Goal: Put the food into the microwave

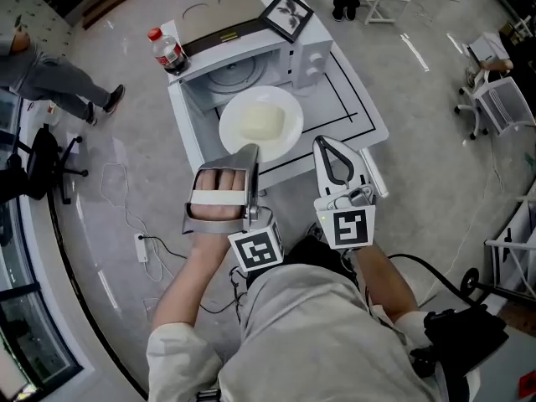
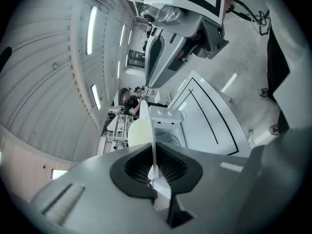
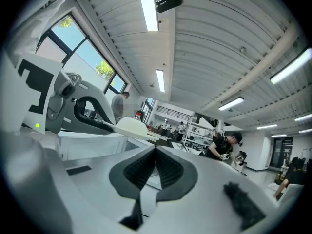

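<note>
A white plate carrying a pale lump of food hangs just in front of the open microwave, whose glass turntable shows inside. My left gripper is shut on the plate's near rim. In the left gripper view the plate stands edge-on between the pads of that left gripper. My right gripper hovers to the right of the plate, apart from it, jaws together and nothing in them. In the right gripper view the right gripper is shut, with the food off to its left.
A red-capped cola bottle and a framed picture stand on top of the microwave. The white table has black lines on its right part. A power strip and cables lie on the floor; people and chairs are around.
</note>
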`<state>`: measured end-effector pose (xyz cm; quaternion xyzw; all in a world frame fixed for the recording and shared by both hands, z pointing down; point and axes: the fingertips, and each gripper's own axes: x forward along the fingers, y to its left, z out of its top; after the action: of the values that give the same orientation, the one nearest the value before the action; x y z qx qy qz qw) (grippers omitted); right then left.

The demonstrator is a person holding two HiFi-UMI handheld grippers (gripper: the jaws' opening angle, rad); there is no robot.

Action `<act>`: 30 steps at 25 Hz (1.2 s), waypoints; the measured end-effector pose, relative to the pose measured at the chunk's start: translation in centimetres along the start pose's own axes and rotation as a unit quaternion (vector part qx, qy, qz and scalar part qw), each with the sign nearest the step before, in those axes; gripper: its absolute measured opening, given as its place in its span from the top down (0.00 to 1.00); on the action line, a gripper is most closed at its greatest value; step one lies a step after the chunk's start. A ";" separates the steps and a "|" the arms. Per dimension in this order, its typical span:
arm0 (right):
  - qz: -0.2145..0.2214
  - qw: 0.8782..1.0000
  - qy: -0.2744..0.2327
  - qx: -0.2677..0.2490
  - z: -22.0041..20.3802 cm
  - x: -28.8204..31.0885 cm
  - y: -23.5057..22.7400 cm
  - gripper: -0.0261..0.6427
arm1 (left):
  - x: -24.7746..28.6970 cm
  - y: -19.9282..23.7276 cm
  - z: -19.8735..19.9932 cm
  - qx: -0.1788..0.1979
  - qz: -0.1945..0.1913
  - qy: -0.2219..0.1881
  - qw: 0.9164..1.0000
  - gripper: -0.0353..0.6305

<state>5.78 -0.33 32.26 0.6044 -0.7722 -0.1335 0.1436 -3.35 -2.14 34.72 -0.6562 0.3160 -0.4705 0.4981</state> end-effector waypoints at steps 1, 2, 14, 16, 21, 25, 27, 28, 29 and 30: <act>0.005 1.000 -0.004 0.000 -0.3 -0.2 -0.4 0.94 | 0.1 -0.3 0.5 -0.002 0.002 0.008 1.000 0.90; 0.010 1.000 -0.006 0.000 -0.6 -0.4 -0.9 0.94 | 0.3 -0.7 1.0 -0.004 0.002 0.015 1.000 0.90; 0.052 0.999 0.003 -0.016 -6.5 -2.7 -4.0 0.94 | 2.3 -3.8 3.5 -0.041 -0.017 0.089 0.995 0.90; 0.056 0.998 0.007 -0.013 -7.3 -2.5 -4.3 0.94 | 3.1 -4.3 3.6 -0.041 -0.019 0.096 0.994 0.90; 0.072 0.997 0.004 -0.007 -9.0 -1.1 -4.5 0.94 | 5.3 -5.9 4.3 -0.055 -0.030 0.109 0.992 0.90; 0.091 0.996 0.002 -0.009 -10.4 0.8 -4.5 0.94 | 6.9 -7.0 4.5 -0.065 -0.032 0.116 0.991 0.90; 0.099 0.995 -0.004 -0.011 -10.8 1.8 -4.3 0.94 | 7.8 -7.3 4.1 -0.055 -0.027 0.129 0.990 0.90; 0.104 0.995 -0.007 -0.012 -11.1 2.3 -4.2 0.94 | 8.3 -7.5 3.9 -0.048 -0.025 0.135 0.989 0.90; 0.109 0.994 -0.008 -0.013 -11.4 2.8 -4.0 0.94 | 8.8 -7.8 3.7 -0.044 -0.024 0.140 0.989 0.90; 0.115 0.993 -0.009 -0.013 -11.7 3.2 -3.7 0.94 | 9.3 -8.1 3.5 -0.042 -0.024 0.146 0.988 0.90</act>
<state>12.86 -4.73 41.78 0.5084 -0.8361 -0.1315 0.1587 2.78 -6.65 45.07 -0.6082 0.3895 -0.5591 0.4072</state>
